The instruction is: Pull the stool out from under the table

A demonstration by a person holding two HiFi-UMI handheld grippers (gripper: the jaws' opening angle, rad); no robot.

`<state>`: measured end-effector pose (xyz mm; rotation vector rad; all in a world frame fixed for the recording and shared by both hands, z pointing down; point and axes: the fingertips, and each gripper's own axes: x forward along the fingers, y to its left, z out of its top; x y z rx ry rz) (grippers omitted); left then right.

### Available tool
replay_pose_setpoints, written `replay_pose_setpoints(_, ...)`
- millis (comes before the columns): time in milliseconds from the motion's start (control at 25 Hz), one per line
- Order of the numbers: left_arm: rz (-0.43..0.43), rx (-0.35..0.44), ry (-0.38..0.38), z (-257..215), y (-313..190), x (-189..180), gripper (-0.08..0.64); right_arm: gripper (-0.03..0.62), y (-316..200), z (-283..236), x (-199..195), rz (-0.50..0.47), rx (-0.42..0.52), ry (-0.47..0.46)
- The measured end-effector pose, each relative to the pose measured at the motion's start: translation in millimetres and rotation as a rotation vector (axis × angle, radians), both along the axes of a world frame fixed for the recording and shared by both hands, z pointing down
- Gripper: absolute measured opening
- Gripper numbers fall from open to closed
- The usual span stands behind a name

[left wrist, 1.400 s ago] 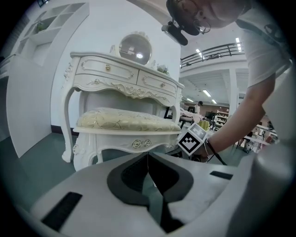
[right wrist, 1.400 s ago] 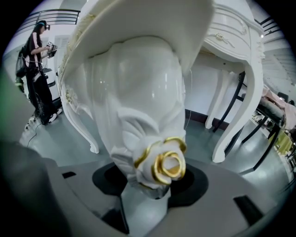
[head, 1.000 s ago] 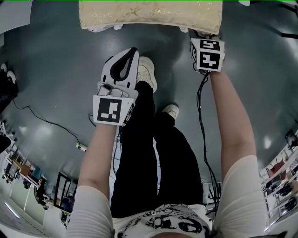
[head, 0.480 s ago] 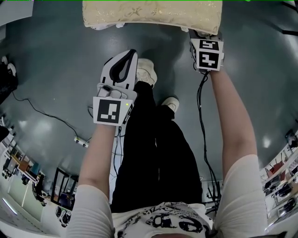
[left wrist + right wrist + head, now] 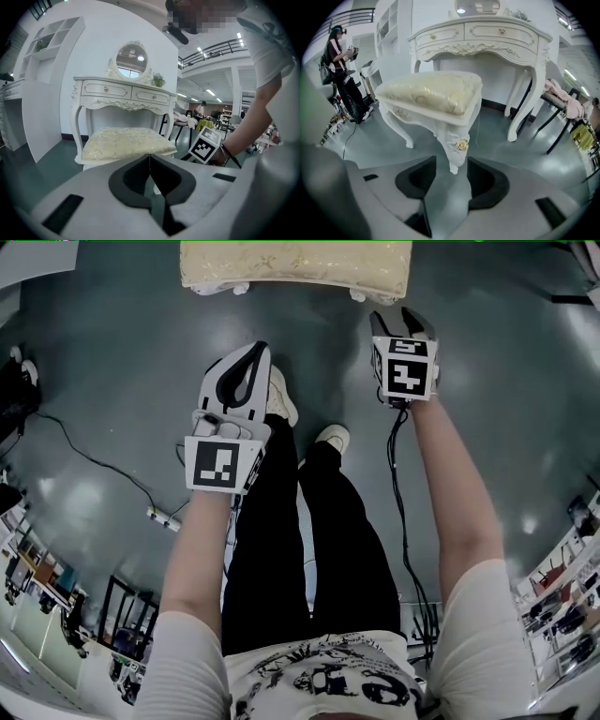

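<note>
- The stool stands on the grey floor, in front of the white table. It has a soft cream seat and curly white legs.
- In the head view the stool is at the very top, in front of the person's shoes.
- The right gripper is near the stool's front right corner but does not touch it.
- In the right gripper view, the corner leg with a little gold flower shows in the gap between the two jaws. It is a bit ahead of them, and the pads do not press on it.
- The right gripper's jaws have just closed a little. They stand wide apart and hold nothing.
- The left gripper is further back from the stool than the right one, above the person's left shoe.
- Its jaw tips meet, with nothing between them.
- A round mirror sits on top of the table.
- A black cable hangs down from the right gripper along the arm.
</note>
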<state>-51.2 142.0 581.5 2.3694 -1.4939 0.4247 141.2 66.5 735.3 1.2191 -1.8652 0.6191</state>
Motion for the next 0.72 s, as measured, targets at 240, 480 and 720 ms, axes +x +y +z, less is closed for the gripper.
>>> replay_pose_setpoints(240,0.033,-0.001,0.054,-54.0,7.1,17.0,0.020,0.038,10.6,-94.8,-2.9,0.051,0.083,-0.102)
replay_pose_setpoints(480,0.048,0.025,0.039,-114.5,-14.0,-2.5,0.020,0.017,3.1,-196.2,-26.9,0.029,0.204,-0.172)
replay_pose_setpoints(720,0.044,0.099,0.028,-214.7,-63.3,-37.4,0.020,0.017,-22.7,-314.7,-41.9,0.067,0.336,-0.170)
